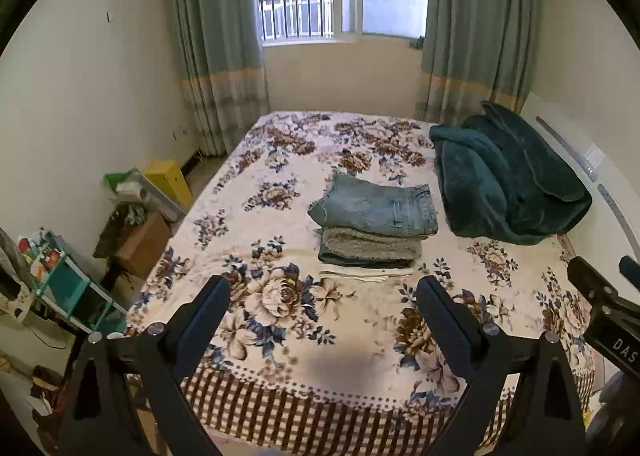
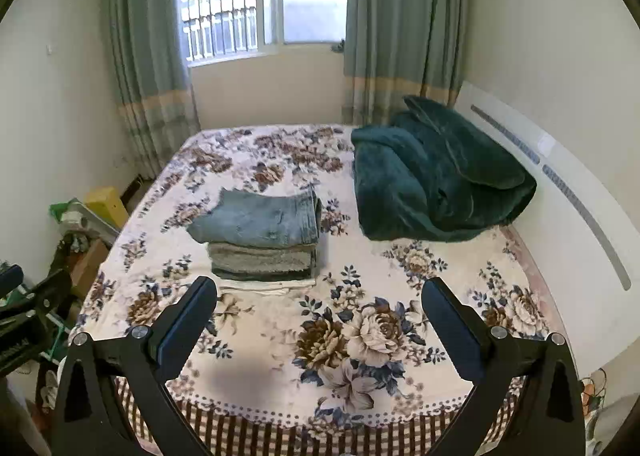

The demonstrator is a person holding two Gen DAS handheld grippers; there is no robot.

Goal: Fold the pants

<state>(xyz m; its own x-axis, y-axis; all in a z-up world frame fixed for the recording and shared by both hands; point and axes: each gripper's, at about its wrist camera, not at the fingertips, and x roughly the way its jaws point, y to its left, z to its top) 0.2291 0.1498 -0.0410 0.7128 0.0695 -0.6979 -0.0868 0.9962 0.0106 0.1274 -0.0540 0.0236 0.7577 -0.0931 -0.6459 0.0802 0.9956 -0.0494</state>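
Observation:
A stack of folded pants lies in the middle of the floral bed point(image 1: 280, 328) point(image 2: 400, 276). Blue jeans point(image 1: 376, 210) point(image 2: 260, 218) lie on top, grey-green pants point(image 1: 370, 250) point(image 2: 260, 260) under them, and a cream piece point(image 1: 360, 275) point(image 2: 264, 286) at the bottom. My left gripper point(image 1: 324, 296) is open and empty, held above the bed's near end, short of the stack. My right gripper point(image 2: 320, 296) is open and empty too, to the right of the stack; its body shows in the left wrist view point(image 1: 600, 304).
A rumpled dark teal blanket point(image 1: 508, 180) point(image 2: 436, 172) lies at the bed's far right by the white headboard point(image 2: 560, 184). Boxes and clutter point(image 1: 148, 208) stand on the floor left of the bed. Curtains and a window are behind.

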